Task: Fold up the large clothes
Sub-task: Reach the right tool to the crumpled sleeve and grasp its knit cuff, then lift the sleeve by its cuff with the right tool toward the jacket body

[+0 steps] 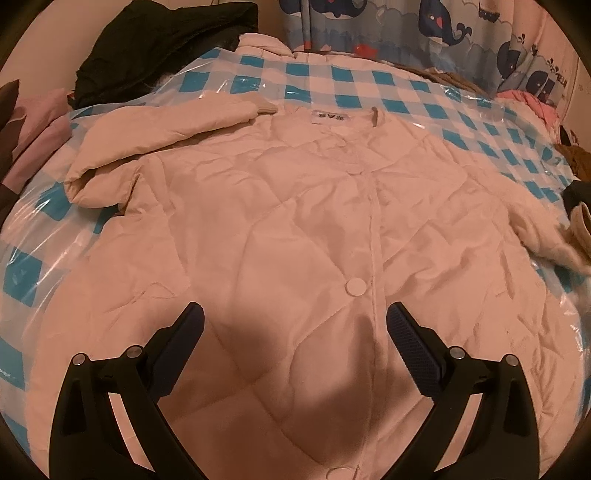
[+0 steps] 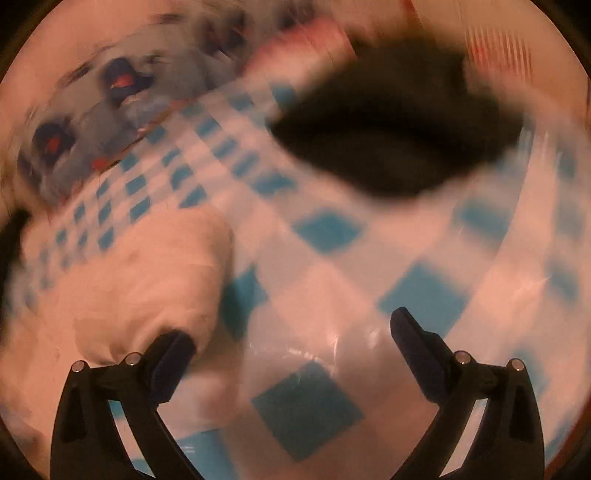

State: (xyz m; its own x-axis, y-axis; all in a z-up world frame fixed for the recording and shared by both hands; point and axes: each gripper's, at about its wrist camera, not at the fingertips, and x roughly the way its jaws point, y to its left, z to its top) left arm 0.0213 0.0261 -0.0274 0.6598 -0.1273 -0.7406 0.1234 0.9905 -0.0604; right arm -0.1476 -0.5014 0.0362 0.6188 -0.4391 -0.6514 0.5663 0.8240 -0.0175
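A pale quilted jacket (image 1: 295,229) lies spread flat, front up, on a blue-and-white checked cover (image 1: 369,88) under clear plastic. At the far left, a dark garment (image 1: 162,40) is heaped beyond the jacket's left sleeve (image 1: 155,133), which is folded across toward the collar. A row of round buttons (image 1: 356,286) runs down the jacket's middle. The left gripper (image 1: 295,325) hovers over the jacket's near half, fingers spread wide, pinching nothing. A whale-print curtain (image 1: 424,26) hangs at the far side.

The right wrist view is heavily blurred. On its left, a pale sleeve end (image 2: 147,280) lies on the checked cover (image 2: 325,229). The right gripper (image 2: 295,332) is spread wide, its left finger (image 2: 173,354) beside or touching that sleeve; I cannot tell which. A dark blurred shape (image 2: 399,136) lies far right.
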